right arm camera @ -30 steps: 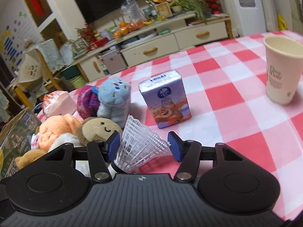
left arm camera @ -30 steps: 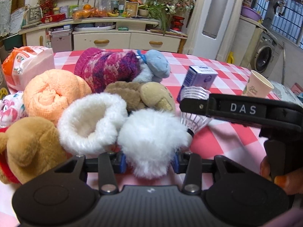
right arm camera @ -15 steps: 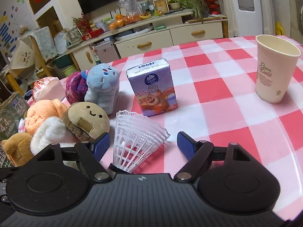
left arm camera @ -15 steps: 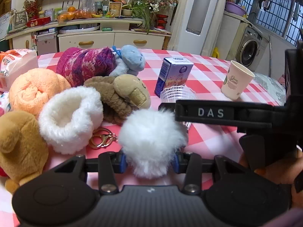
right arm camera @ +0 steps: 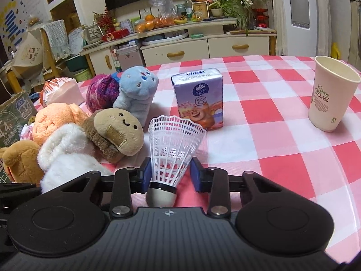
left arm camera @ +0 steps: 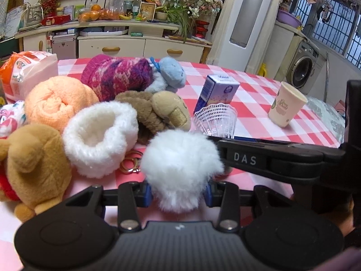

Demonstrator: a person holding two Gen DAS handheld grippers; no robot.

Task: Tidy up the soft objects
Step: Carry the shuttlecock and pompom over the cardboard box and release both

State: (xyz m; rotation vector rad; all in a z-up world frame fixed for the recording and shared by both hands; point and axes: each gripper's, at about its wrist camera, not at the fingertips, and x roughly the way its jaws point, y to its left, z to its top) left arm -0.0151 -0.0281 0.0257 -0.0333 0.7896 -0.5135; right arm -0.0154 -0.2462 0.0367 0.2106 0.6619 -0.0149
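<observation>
Now left gripper (left arm camera: pixel 177 192) jaws clamp white pompom (left arm camera: pixel 180 169); right gripper (right arm camera: pixel 170 175) jaws pinch shuttlecock (right arm camera: pixel 172 149) skirt; risk: harder squeeze crumples plastic skirt, fluffy pompom slips.

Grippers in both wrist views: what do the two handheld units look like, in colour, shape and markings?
Both match: a black ribbed body with two round discs, black linkage arms with silver pivot screws, and blue pads on the fingertips. The left gripper has the same build as the right gripper. The right unit's side bar carries white "DAS" lettering. No cables visible.
</observation>
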